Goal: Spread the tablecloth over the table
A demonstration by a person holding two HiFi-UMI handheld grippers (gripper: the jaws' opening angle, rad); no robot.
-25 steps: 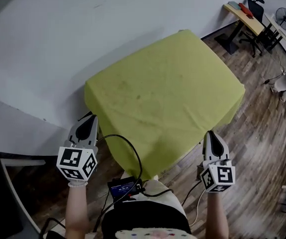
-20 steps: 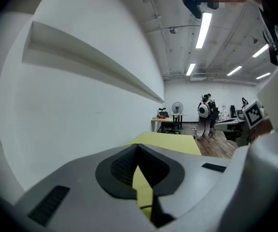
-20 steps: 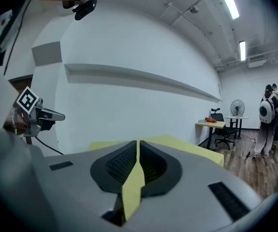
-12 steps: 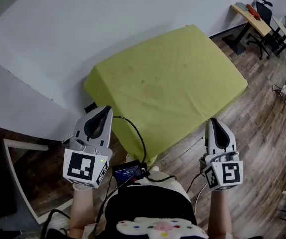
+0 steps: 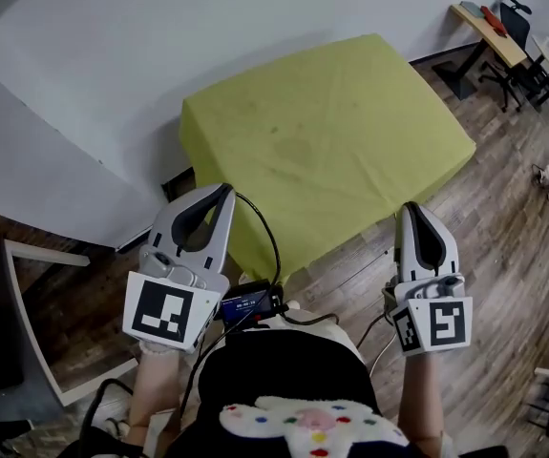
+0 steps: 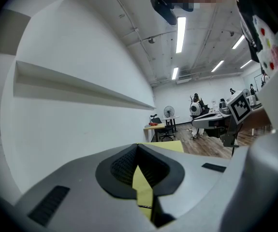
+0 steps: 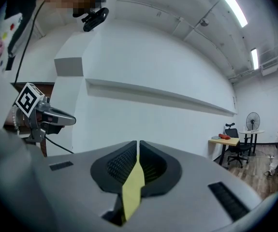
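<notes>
While the fingers [image 6: 76,178] pinch the tablecloth [image 5: 331,132], a cable [image 5: 274,248] loops between them.

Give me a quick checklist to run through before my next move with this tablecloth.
1. Left claw shut on the tablecloth: ok, yellow fabric sits between its jaws.
2. Right claw shut on the tablecloth: ok, fabric pinched there too.
3. Cloth covers the whole top: ok, no bare surface shows.
4. Overhang on the far sides: cannot tell, hidden from here.
5. Black cable clear of the left claw: cannot tell, it loops close beside it.
</notes>
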